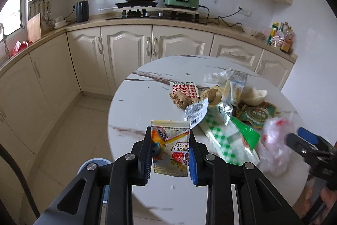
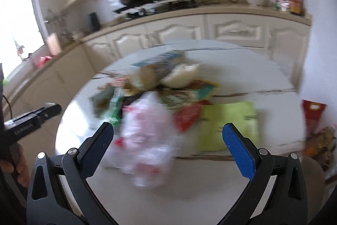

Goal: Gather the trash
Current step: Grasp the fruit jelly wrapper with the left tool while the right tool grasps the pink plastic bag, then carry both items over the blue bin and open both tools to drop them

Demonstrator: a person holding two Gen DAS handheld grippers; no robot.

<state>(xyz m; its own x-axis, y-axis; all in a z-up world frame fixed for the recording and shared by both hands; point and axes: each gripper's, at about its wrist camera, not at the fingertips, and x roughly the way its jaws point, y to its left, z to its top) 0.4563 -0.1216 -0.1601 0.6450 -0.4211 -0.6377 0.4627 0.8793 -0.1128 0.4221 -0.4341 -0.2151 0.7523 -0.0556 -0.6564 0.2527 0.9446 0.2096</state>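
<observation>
My left gripper [image 1: 169, 131] is shut on a jelly packet [image 1: 170, 149] with a strawberry and cartoon print, held just above the near-left part of the round marble table [image 1: 130, 115]. A trash pile lies beyond it: a red checked wrapper [image 1: 184, 89], a brown lump [image 1: 182, 101], a green checked wrapper [image 1: 221, 137], a bread piece [image 1: 256, 95]. My right gripper [image 2: 168, 127] is open, its fingers on either side of a clear plastic bag [image 2: 147, 136] with red print that lies on the table. The right wrist view is blurred.
A yellow-green packet [image 2: 229, 125] and a red packet [image 2: 187, 117] lie right of the bag. A red box [image 2: 312, 115] stands off the table's right edge. Something round, blue and white [image 1: 94, 163] sits on the floor under the table's left rim. Cream cabinets [image 1: 126, 52] line the far wall.
</observation>
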